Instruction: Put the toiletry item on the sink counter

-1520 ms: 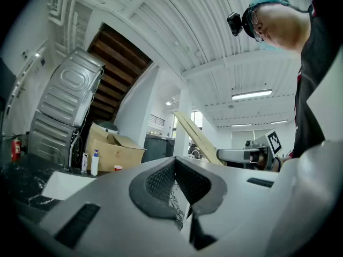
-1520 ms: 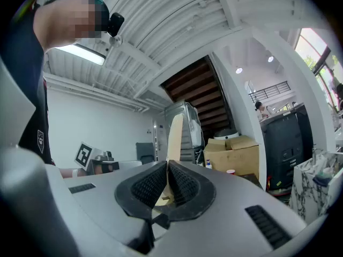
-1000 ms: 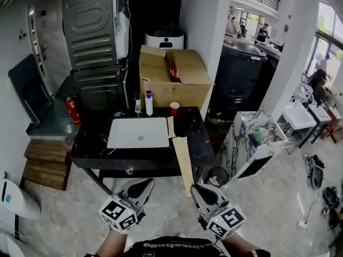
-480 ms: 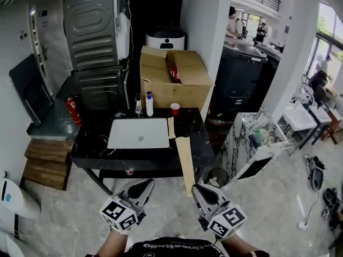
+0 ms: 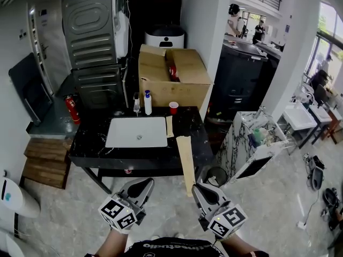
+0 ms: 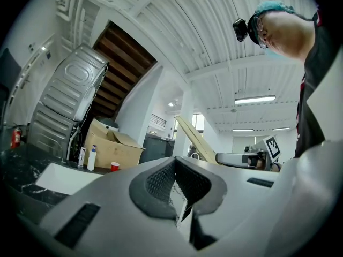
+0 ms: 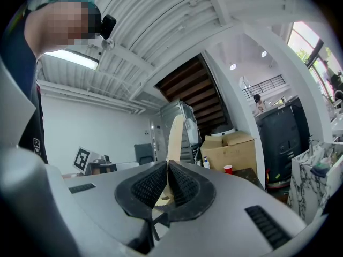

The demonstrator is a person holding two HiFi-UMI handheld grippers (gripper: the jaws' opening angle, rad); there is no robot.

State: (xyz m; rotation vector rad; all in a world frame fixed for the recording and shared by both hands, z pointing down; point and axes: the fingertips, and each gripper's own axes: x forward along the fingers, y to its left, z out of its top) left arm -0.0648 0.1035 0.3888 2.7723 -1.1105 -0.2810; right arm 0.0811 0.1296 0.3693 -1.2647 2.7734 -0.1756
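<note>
The 2 grippers, left (image 5: 141,186) and right (image 5: 203,191), are closed and empty. The bottle (image 5: 147,103) stands well ahead on the counter (image 5: 88,148).

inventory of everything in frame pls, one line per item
counter: 1, black marble, centre ahead
sink basin: 1, white, set in the counter's left part
pump bottle: 1, white with blue top, back of the counter behind the basin
small bottle: 1, clear, just left of the pump bottle
cup: 1, red, back of the counter, right of the pump bottle
cardboard box: 1, brown, open, behind the counter
plank: 1, pale wood, leaning on the counter's front edge
fire extinguisher: 1, red, left of the counter
vanity: 1, white marble, right
left gripper: 1, grey, bottom left, shut, empty
right gripper: 1, grey, bottom right, shut, empty
</note>
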